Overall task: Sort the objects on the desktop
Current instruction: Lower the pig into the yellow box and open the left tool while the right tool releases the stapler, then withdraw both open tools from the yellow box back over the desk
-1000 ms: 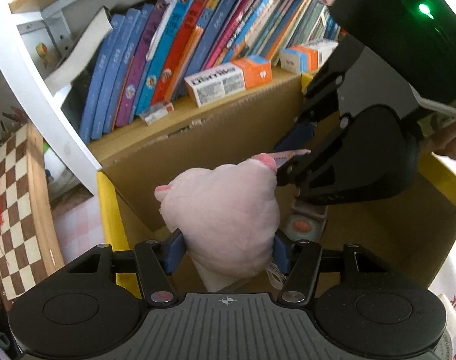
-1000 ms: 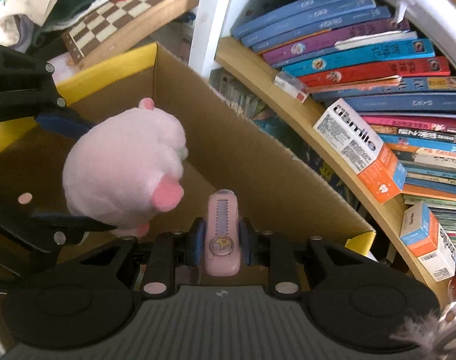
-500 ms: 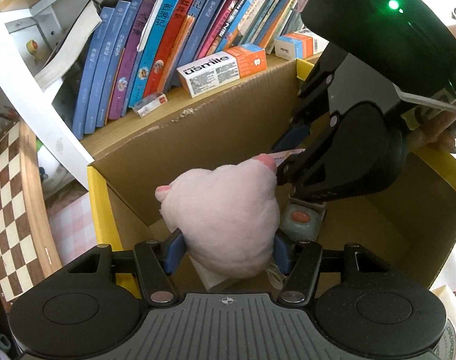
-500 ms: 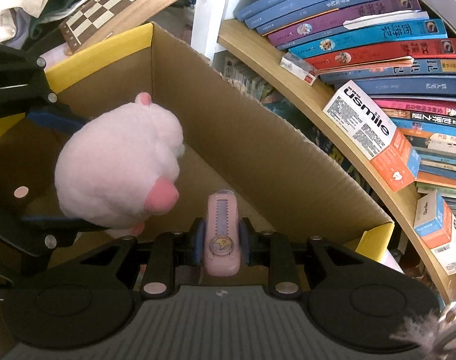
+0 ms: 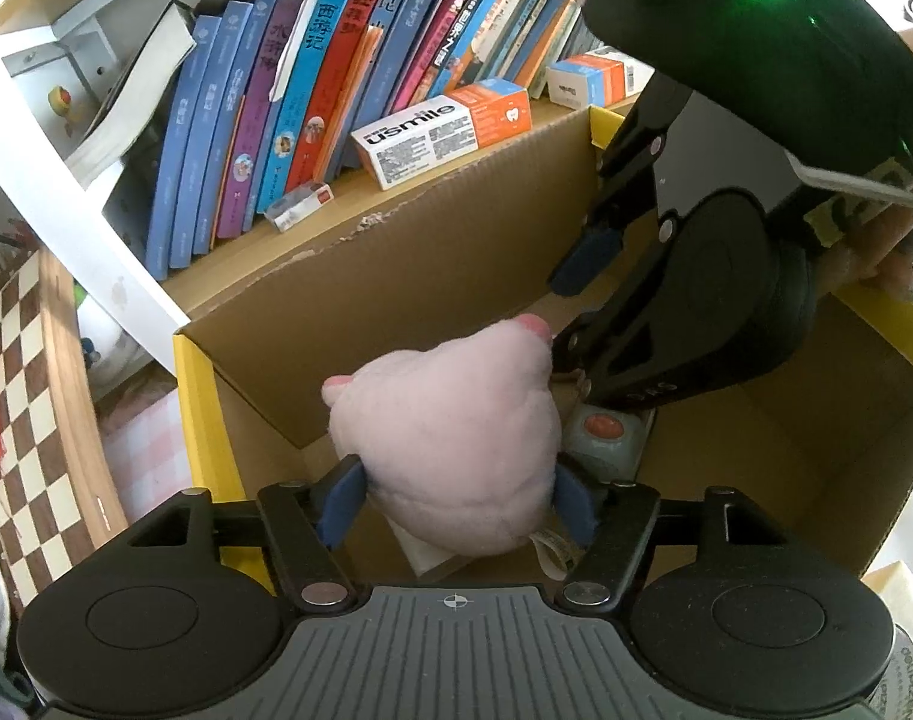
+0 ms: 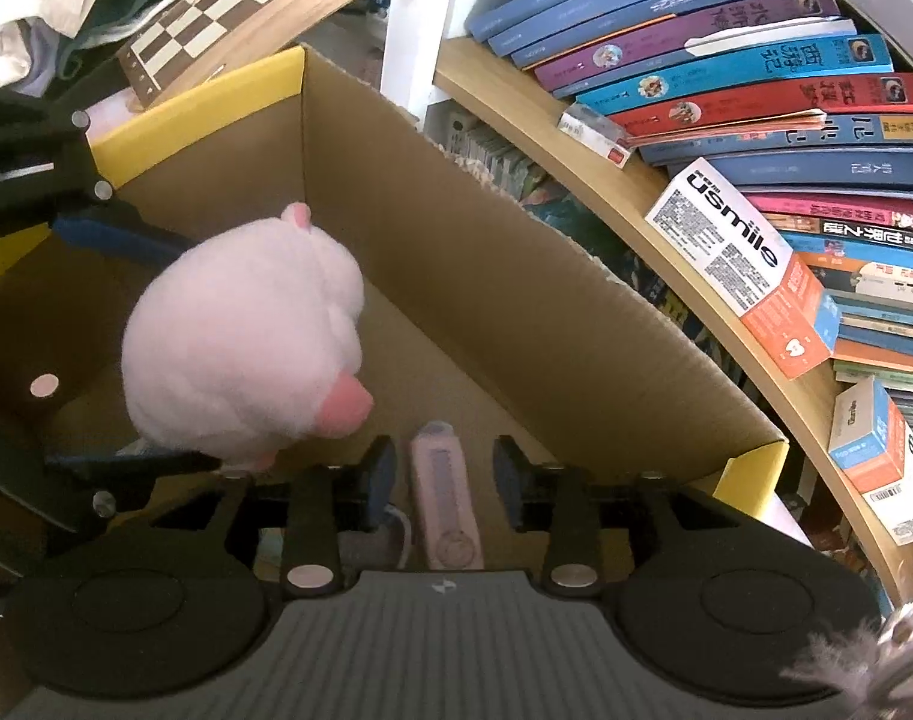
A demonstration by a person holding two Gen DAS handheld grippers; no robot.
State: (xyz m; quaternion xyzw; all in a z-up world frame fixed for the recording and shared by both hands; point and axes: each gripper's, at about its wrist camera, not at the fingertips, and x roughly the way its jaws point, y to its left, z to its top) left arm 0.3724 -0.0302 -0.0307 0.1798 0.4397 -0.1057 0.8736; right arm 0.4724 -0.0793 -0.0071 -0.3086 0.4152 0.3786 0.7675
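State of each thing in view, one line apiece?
pink plush toy: over the box, between the left gripper's pads.
left gripper: jaws opening, pads at the toy's sides.
pink device: between the right gripper's pads, no pad touching it.
right gripper: jaws opening, clear of the device.
cardboard box: open-topped, beside the shelf.
toothpaste carton: lying flat on the shelf.

The plush toy (image 5: 450,450) is soft, fuzzy pink cloth. The cardboard box (image 5: 408,264) is matt brown corrugated paper with a torn, rough top edge. The pink utility knife (image 6: 444,504) looks like smooth plastic. The book spines (image 5: 312,90) are glossy, and the chessboard (image 6: 216,12) is wood.
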